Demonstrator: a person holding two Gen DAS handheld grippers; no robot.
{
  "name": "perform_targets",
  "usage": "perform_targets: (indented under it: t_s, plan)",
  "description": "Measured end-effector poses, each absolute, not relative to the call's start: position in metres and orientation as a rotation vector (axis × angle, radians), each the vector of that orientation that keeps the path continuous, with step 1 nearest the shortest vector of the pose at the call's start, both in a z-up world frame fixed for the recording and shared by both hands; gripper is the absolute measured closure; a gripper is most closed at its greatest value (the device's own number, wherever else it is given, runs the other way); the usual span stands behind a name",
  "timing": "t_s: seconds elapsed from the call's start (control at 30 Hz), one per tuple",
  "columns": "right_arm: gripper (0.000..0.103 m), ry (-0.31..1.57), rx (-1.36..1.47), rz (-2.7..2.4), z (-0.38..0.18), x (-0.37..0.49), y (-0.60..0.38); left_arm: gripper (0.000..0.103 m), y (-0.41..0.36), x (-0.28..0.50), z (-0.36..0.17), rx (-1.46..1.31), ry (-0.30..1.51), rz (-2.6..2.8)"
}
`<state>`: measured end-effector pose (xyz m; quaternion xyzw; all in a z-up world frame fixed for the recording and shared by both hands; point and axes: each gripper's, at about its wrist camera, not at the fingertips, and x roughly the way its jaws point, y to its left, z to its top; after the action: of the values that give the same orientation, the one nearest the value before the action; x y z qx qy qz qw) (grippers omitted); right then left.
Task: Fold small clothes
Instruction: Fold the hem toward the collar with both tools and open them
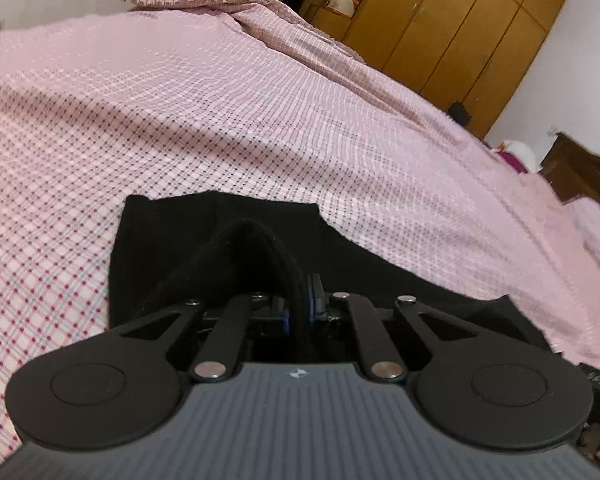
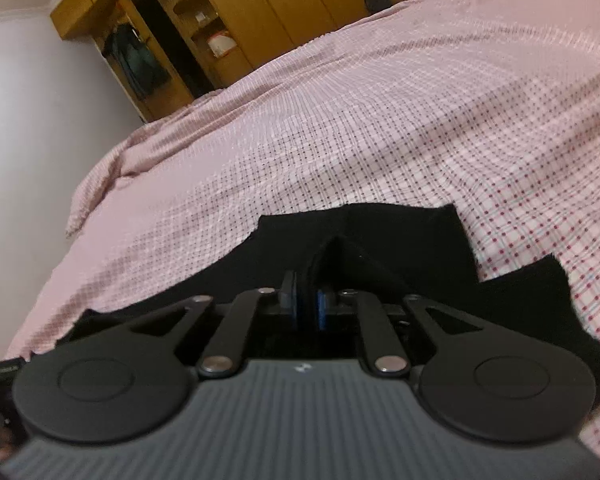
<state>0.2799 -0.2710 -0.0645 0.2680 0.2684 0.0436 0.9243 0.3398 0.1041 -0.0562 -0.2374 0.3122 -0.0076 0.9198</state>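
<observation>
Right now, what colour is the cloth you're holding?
Black garment, clearest in the left wrist view.

Black garment [image 1: 204, 248] on pink checked bedspread [image 1: 220, 120]; brown wardrobe [image 1: 460, 20].

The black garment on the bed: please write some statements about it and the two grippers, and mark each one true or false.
1. The left gripper is shut on the black garment. True.
2. The right gripper is wide open. False: it pinches the garment.
3. The bedsheet is plain blue. False: it is pink checked.
4. A wooden wardrobe stands beyond the bed. True.
</observation>
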Motion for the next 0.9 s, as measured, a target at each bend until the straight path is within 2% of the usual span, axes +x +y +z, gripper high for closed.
perform_targets:
  t_s: [0.07,0.13,0.17,0.2,0.27,0.37,0.57,0.9]
  plan:
    - [0.087,0.546,0.571,0.106,-0.06,0.275,-0.275,0.087,0.108,0.333,-0.048,-0.499,0.638,-0.036]
    - [0.072,0.535,0.564,0.11,-0.053,0.268,-0.278,0.08,0.109,0.323,-0.034,-0.479,0.613,-0.034]
    - [0.06,0.523,0.553,0.11,-0.049,0.264,-0.278,0.074,0.109,0.319,-0.027,-0.463,0.597,-0.024]
    - [0.055,0.508,0.541,0.117,-0.045,0.259,-0.278,0.07,0.108,0.314,-0.018,-0.451,0.583,-0.019]
    - [0.055,0.49,0.523,0.142,-0.038,0.252,-0.28,0.058,0.109,0.307,-0.006,-0.439,0.56,-0.022]
    - [0.055,0.477,0.515,0.161,-0.03,0.241,-0.283,0.048,0.108,0.295,0.011,-0.425,0.532,-0.006]
    - [0.054,0.454,0.36,0.217,-0.02,0.225,-0.27,0.046,0.092,0.273,0.028,-0.35,0.526,-0.08]
    - [0.055,0.558,0.239,0.202,-0.037,0.268,-0.246,0.046,0.063,0.294,-0.015,-0.301,0.654,-0.216]
